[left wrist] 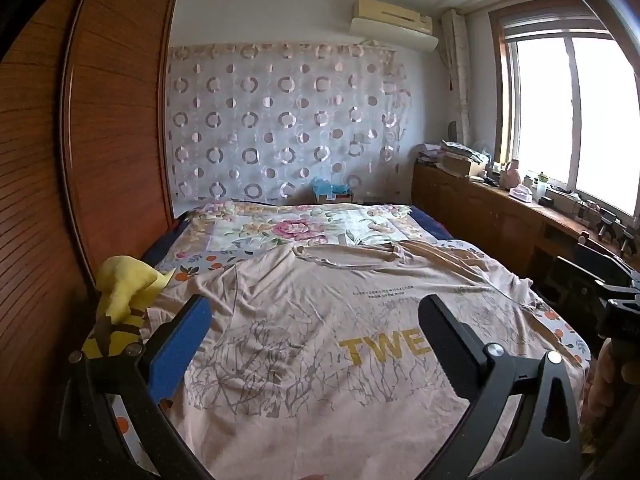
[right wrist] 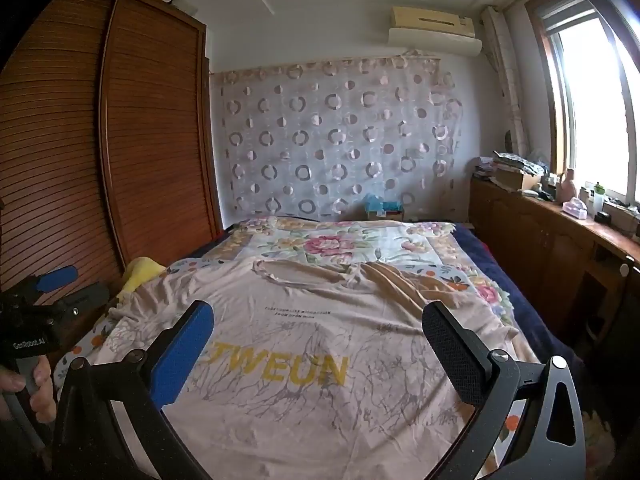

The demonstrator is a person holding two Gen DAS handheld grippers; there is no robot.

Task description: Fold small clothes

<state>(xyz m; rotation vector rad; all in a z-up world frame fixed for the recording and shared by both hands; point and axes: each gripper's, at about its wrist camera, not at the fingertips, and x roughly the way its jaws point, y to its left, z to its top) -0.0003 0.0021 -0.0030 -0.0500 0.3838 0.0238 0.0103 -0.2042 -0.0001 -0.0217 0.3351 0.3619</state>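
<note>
Both grippers, left (left wrist: 314,316) and right (right wrist: 318,324), gape wide and empty over the shirt (left wrist: 320,340). Risk: bunched sleeve at two o'clock folds crooked; toy (left wrist: 120,304) at nine could snag.

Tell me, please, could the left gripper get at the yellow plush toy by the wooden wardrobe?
Probably yes: the yellow plush toy lies uncovered at the bed's edge just beyond the open left gripper, with nothing between them.
</note>
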